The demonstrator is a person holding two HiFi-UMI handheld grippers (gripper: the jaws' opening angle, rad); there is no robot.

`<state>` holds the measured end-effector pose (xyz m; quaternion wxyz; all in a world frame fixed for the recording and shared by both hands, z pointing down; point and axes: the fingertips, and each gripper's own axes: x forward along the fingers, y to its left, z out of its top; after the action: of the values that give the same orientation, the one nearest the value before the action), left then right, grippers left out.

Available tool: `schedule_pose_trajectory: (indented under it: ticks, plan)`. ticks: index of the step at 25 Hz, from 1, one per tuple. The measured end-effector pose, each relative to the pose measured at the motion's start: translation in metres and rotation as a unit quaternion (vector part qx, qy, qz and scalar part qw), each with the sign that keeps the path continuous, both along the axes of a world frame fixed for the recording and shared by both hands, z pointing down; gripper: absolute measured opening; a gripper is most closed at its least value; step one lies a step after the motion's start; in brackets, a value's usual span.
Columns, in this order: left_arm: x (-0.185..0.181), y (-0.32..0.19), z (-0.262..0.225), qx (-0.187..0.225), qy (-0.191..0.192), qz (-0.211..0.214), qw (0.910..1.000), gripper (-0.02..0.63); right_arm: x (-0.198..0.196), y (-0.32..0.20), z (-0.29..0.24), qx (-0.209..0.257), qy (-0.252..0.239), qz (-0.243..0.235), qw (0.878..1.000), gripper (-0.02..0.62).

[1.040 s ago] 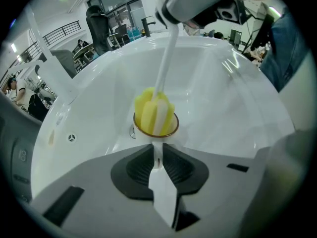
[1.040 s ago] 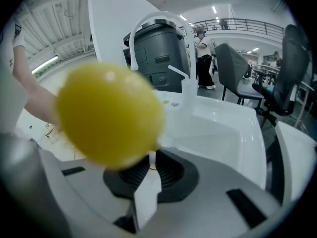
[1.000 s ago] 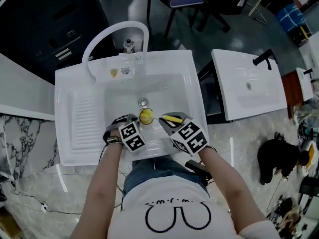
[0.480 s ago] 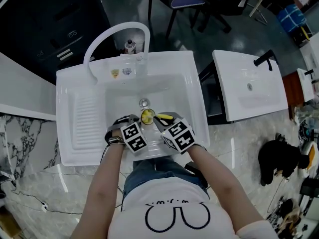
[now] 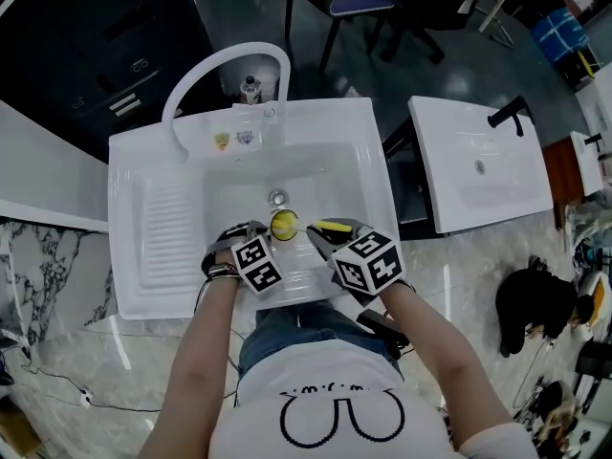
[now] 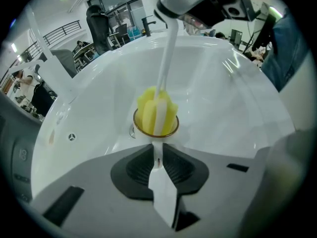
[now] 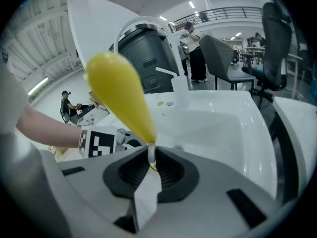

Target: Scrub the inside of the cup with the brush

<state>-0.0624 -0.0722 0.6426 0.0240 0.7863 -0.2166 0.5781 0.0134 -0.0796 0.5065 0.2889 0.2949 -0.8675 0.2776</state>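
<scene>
I see my right gripper [image 7: 151, 163] pinched tight on the brush [image 7: 121, 95], whose yellow handle rises up and left. The white sink [image 7: 223, 123] lies beyond, with a marker cube [image 7: 95, 142] at left.

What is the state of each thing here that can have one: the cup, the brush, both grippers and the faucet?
cup: mouth up in the sink, near wall pinched, sponge end of the brush inside.
brush: yellow handle clamped, sponge end down in the cup.
left gripper: shut on the cup's wall.
right gripper: shut on the brush.
faucet: no water seen running.
</scene>
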Motion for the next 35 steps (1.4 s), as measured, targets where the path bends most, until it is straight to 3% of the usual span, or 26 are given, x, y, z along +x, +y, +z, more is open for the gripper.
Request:
schedule_pose_trajectory:
  ticks: [7,13,19,26,35]
  plan:
    - [-0.001,0.004,0.0,-0.003,-0.006,0.005,1.0,0.067,0.003,0.008,0.006,-0.067,-0.031,0.041,0.996,0.052]
    - [0.0,0.006,0.001,-0.004,-0.009,0.004,0.9999,0.067,-0.013,0.007,0.027,-0.082,-0.034,0.058,0.994,0.06]
    - [0.004,0.009,0.001,-0.001,-0.005,0.001,1.0,0.066,-0.01,0.006,0.043,-0.035,0.015,0.025,0.999,0.049]
    - [0.004,0.007,0.0,-0.001,-0.002,0.001,1.0,0.066,0.01,0.005,0.021,0.038,0.083,-0.011,0.996,0.046]
    - [0.0,0.005,0.002,-0.003,-0.001,0.01,0.9999,0.066,0.034,0.004,0.012,0.024,0.083,0.01,0.996,0.055]
